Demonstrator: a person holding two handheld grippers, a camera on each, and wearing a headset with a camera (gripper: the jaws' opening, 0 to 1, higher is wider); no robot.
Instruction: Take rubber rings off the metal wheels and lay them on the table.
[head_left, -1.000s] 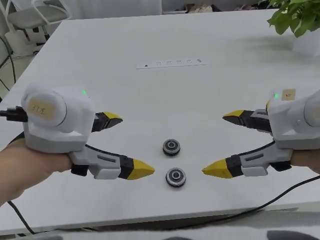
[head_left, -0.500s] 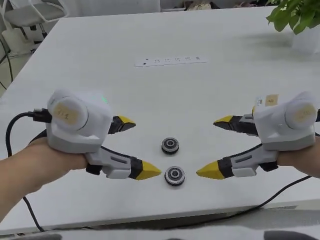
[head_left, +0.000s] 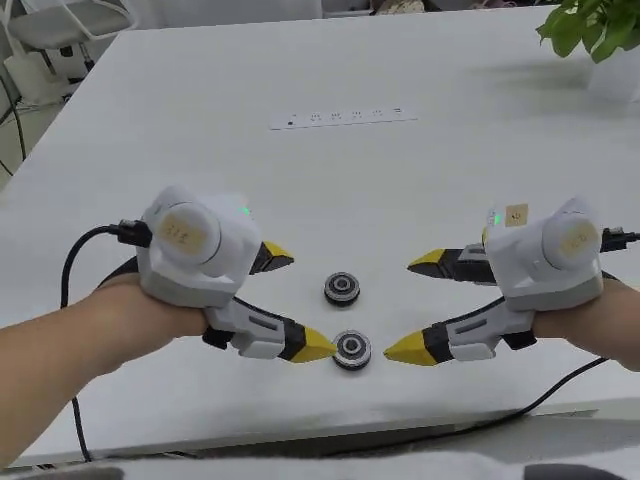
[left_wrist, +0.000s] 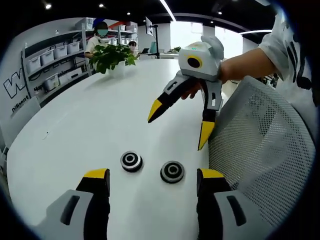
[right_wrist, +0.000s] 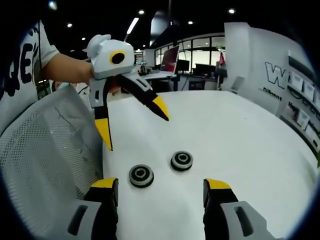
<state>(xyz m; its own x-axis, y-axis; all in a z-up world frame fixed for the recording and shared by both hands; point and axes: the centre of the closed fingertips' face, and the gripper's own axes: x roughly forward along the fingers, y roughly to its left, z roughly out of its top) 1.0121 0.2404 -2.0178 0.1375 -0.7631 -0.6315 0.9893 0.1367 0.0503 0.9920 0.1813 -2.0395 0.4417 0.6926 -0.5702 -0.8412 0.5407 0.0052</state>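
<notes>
- Rubber rings (head_left: 366, 351) sat black and snug around both metal wheels, none yet laid out on the white table (head_left: 200, 110).
- At the centre was the near wheel (head_left: 351, 348), lying flat; the far wheel (head_left: 342, 288) lay just beyond it, the two apart, and the table's front edge ran not far on the person's side of the near wheel.
- To the near wheel's left hung the left gripper (head_left: 305, 302), jaws spread wide and empty, its lower yellow tip just beside that wheel; whether it touched could not be told.
- To the near wheel's right hung the right gripper (head_left: 403, 307), jaws likewise parted with nothing between them, its lower tip near the wheel with a clear gap.
- Each gripper view showed both wheels ahead of its own open jaws, the near wheel closer to the lower tip.
- The likeliest upset: a tip nudging the near wheel before the other gripper pinned it, sending it skidding or rolling toward the front edge.
- A second: a ring gripping its rim tightly, so a jaw slipped off the rubber and knocked the near wheel into the far one.
</notes>
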